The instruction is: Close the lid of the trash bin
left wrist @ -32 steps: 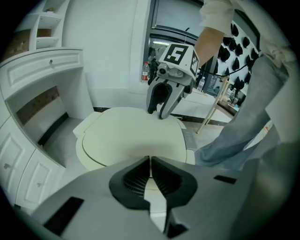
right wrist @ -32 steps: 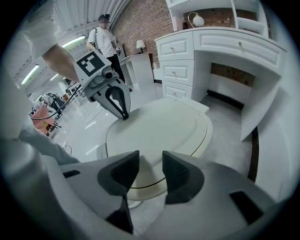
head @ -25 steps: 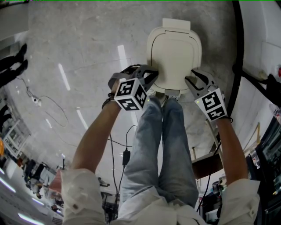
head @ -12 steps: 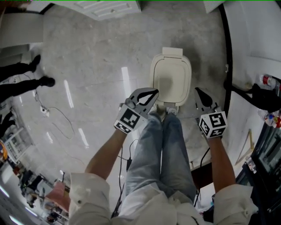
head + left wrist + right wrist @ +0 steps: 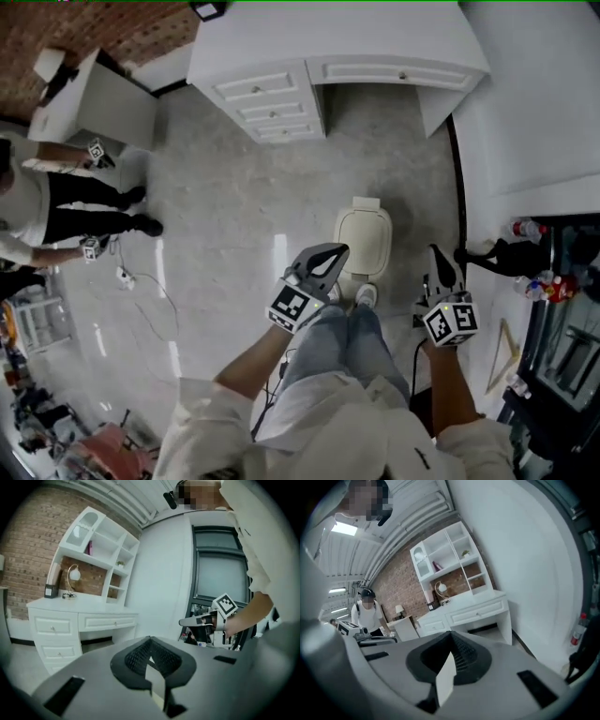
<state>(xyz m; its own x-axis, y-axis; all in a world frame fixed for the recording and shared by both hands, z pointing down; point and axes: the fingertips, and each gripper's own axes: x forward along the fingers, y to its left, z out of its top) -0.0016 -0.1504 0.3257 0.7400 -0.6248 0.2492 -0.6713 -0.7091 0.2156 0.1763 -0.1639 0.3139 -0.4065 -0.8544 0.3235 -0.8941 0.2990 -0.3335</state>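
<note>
The cream trash bin [image 5: 364, 239] stands on the grey floor just ahead of the person's feet, its lid lying flat and closed. In the head view my left gripper [image 5: 330, 253] hangs high above the floor, left of the bin, jaws shut and empty. My right gripper [image 5: 436, 255] is held to the bin's right, also shut with nothing in it. Neither touches the bin. The left gripper view shows its own jaws [image 5: 150, 640] closed, with the right gripper [image 5: 194, 620] across the room's air. The right gripper's jaws [image 5: 451, 634] meet at the tip; the bin is out of both gripper views.
A white desk with drawers [image 5: 281, 66] stands against the far wall, under a white shelf unit with a lamp [image 5: 72, 576]. A person [image 5: 56, 202] stands at the left. Cables [image 5: 141, 291] trail over the floor. Bottles [image 5: 539, 281] sit on a dark rack at right.
Both grippers have risen well away from the bin's lid, where they were a second ago. The head view has lifted too, so the bin looks smaller. The right jaws have closed.
</note>
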